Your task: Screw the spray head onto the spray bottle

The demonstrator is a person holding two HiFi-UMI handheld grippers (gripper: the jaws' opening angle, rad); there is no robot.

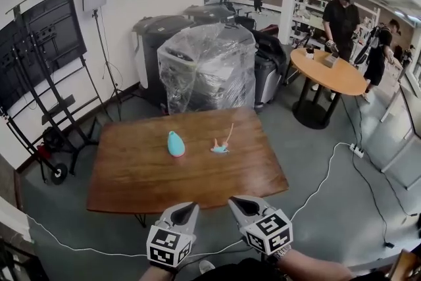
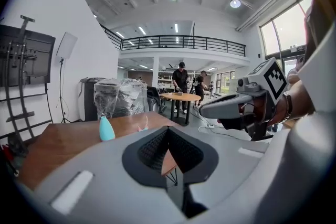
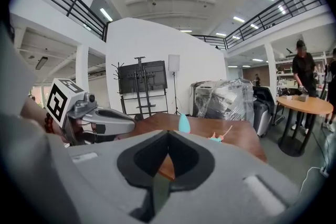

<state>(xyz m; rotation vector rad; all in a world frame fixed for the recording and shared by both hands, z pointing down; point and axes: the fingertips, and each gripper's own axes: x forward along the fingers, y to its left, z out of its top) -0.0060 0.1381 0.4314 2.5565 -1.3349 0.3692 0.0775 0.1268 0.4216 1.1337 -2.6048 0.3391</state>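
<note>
Spray bottle (image 1: 175, 143) and spray head (image 1: 221, 147) sit apart mid-table (image 1: 131, 174), untouched; left tool (image 1: 186, 207) and right tool (image 1: 240, 202) hover clenched, empty, seemingly poised to reach in.

You're in an open office-workshop hall: beyond the wooden table (image 1: 131, 174), plastic-wrapped machines (image 1: 207, 66), a wheeled screen stand (image 1: 39, 49), a mezzanine railing (image 2: 178, 42).

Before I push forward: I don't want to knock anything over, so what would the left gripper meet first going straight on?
Most likely the near edge of the wooden table, which shows just beyond the shut jaws of the left gripper. The spray bottle stands left of that line; depth is unclear.
</note>
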